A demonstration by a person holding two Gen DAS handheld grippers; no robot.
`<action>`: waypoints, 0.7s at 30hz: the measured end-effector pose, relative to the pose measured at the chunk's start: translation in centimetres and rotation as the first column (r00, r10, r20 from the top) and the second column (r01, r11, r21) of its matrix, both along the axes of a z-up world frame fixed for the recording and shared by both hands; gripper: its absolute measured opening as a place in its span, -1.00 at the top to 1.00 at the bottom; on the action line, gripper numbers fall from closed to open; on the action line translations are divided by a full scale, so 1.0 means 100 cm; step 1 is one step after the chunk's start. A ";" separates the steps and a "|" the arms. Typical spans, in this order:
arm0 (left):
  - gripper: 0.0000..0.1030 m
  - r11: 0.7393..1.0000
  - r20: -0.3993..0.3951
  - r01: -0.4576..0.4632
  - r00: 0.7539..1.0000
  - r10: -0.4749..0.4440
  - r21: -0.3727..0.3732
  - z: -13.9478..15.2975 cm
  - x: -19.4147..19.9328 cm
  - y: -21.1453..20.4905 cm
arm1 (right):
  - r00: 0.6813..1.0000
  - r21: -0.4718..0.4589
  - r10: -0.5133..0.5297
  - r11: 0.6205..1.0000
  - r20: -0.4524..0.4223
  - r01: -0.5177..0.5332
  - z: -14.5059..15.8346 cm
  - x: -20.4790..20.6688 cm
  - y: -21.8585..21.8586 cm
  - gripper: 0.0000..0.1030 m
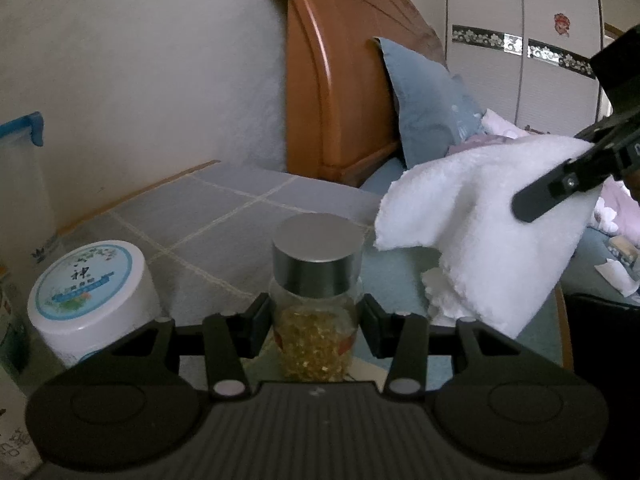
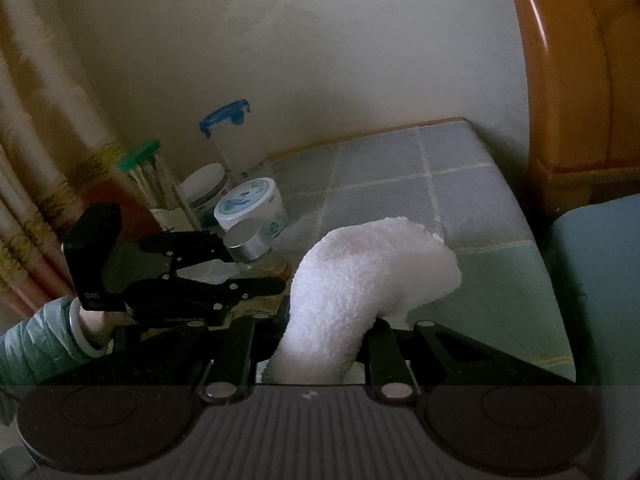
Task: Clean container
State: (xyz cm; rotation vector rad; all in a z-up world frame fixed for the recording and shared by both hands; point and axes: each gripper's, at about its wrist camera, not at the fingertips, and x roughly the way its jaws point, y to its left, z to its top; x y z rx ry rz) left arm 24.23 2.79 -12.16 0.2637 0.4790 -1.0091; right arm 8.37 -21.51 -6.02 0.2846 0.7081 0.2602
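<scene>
At the lower centre of the left wrist view, the left tool [image 1: 316, 322] clamps a small glass jar [image 1: 314, 320] with a silver lid and golden contents, standing on the tiled bench [image 1: 240, 208]. A white round tub [image 1: 90, 300] stands just left of it. The right tool [image 2: 326, 336] pinches a white fluffy cloth [image 2: 360, 276], which hangs at the right of that view, apart from the jar.

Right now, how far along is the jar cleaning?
Set-up looks done: the left hand-held gripper clamps the glass jar, silver lid on. In hand: the right hand-held gripper holds the white cloth, apart from the jar. Left: the wiping itself.
</scene>
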 end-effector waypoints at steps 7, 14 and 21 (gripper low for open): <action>-0.48 1.000 0.010 0.001 1.000 -0.001 0.017 0.011 -0.007 0.002 | 1.000 0.012 0.002 1.000 0.010 -0.002 0.000 -0.002 -0.002 0.61; -0.50 0.999 0.018 -0.042 0.999 0.042 0.001 0.047 -0.012 0.005 | 1.000 0.033 0.006 0.999 0.022 -0.006 -0.003 -0.002 -0.002 0.61; -0.53 0.985 0.012 -0.174 0.985 0.174 0.014 0.086 0.001 0.007 | 0.999 0.058 0.017 0.998 0.035 -0.019 -0.007 0.000 -0.003 0.61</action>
